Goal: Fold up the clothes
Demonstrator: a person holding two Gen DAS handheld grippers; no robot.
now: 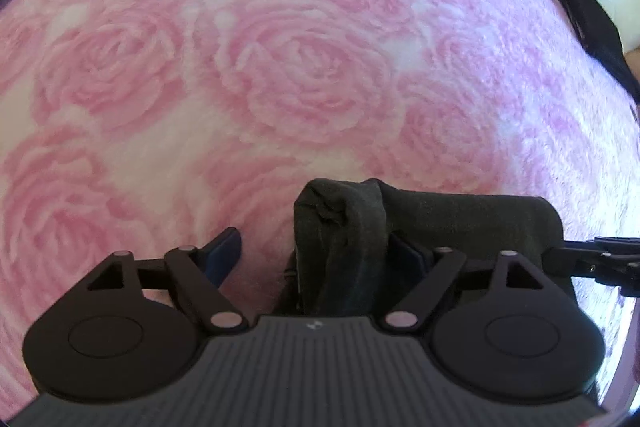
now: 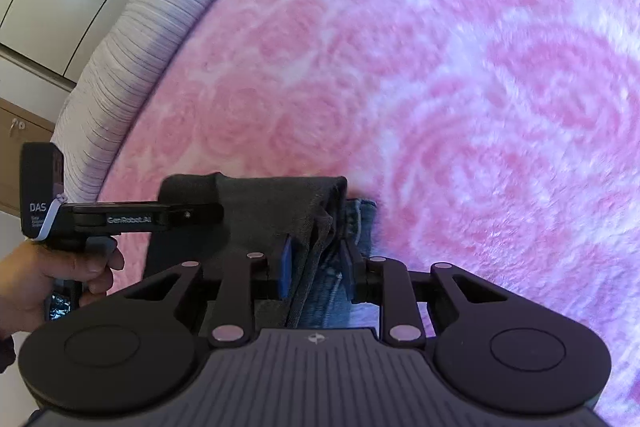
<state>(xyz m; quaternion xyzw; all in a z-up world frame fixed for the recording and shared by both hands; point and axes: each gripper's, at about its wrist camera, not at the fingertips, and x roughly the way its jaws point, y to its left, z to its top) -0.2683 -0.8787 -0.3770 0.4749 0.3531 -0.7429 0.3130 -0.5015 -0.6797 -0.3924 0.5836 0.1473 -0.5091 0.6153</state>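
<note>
- A pink rose-patterned blanket covers the bed and carries all items.
- A dark grey garment, folded into a thick bundle, lies on the blanket near its grey ribbed edge.
- Left gripper: jaws spread wide. One blue pad stands clear over bare blanket; the other sits against the bunched end of the garment. Nothing is clamped.
- Right gripper: jaws narrowed around layered cloth, the grey garment's edge and a strip of blue denim beneath it. Whether the pads press the cloth cannot be told.
- A person's hand holds the left gripper's handle beside the garment.
- A black object lies at the blanket's far right edge.
</note>
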